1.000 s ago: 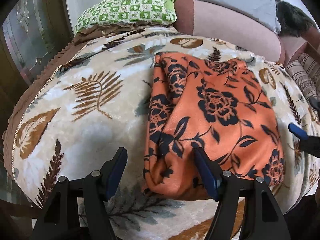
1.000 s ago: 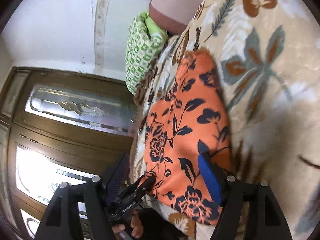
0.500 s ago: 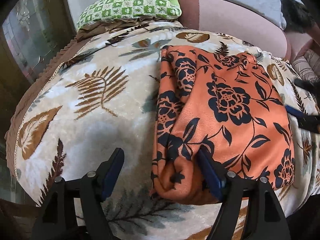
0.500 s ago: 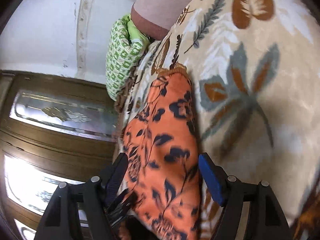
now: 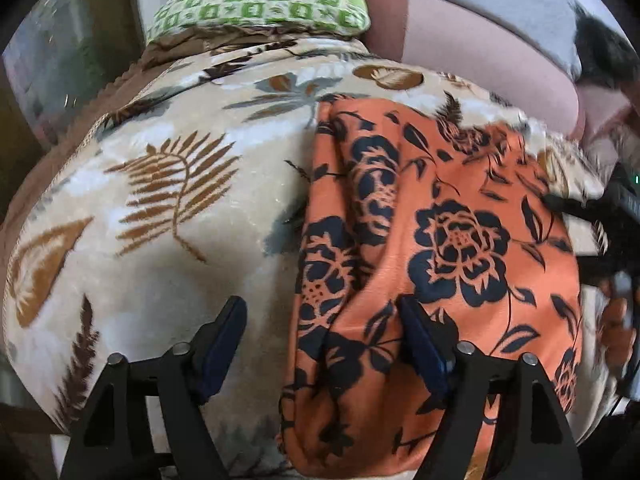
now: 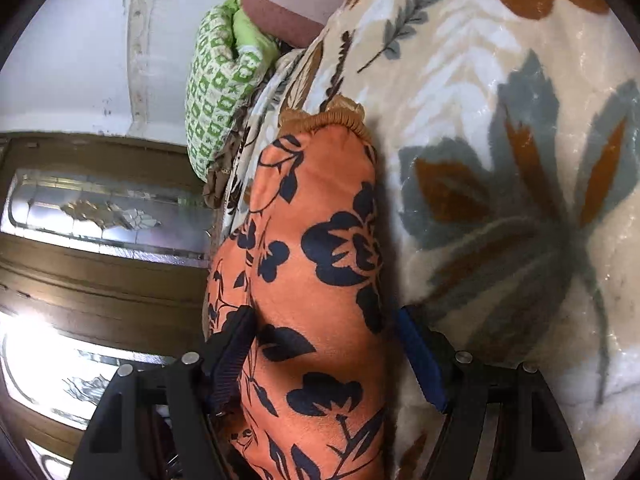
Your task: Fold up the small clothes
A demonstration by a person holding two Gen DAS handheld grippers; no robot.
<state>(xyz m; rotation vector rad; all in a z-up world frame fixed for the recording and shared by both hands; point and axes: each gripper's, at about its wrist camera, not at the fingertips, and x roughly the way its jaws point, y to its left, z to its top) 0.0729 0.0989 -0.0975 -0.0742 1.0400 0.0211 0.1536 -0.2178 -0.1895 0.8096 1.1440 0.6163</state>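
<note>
**Orange garment half folded on the leaf-print blanket**

While your left gripper [image 5: 320, 344] hangs low over the near edge of the bed, its fingers stand wide apart and grip nothing; the right-hand pad presses on the orange flowered garment [image 5: 440, 240], the other sits over bare blanket [image 5: 160, 208]. From this left wrist view the garment lies flat in a rough rectangle, its left side doubled into a thick roll, so at least one fold looks done. It is not yet a compact bundle; another fold and some smoothing probably remain. Your right gripper [image 5: 576, 210] shows blurred at the garment's far right edge. Beyond are a green checked cushion [image 5: 260, 0], a pink sofa back [image 5: 460, 52] and a grey pillow [image 5: 512, 4].

Seen from the right wrist, your right gripper [image 6: 324, 356] straddles a raised bulge of the same garment [image 6: 320, 248], one pad on each side and apparently touching cloth. The gap is wide, so whether it pinches or only brackets the fold cannot be told. The gathered elastic waistband [image 6: 332, 120] lies at the far end. The plush blanket [image 6: 500, 160] fills the right side; the cushion [image 6: 216, 80], a white wall [image 6: 80, 40] and a wooden door with patterned glass [image 6: 100, 208] stand to the left.
</note>
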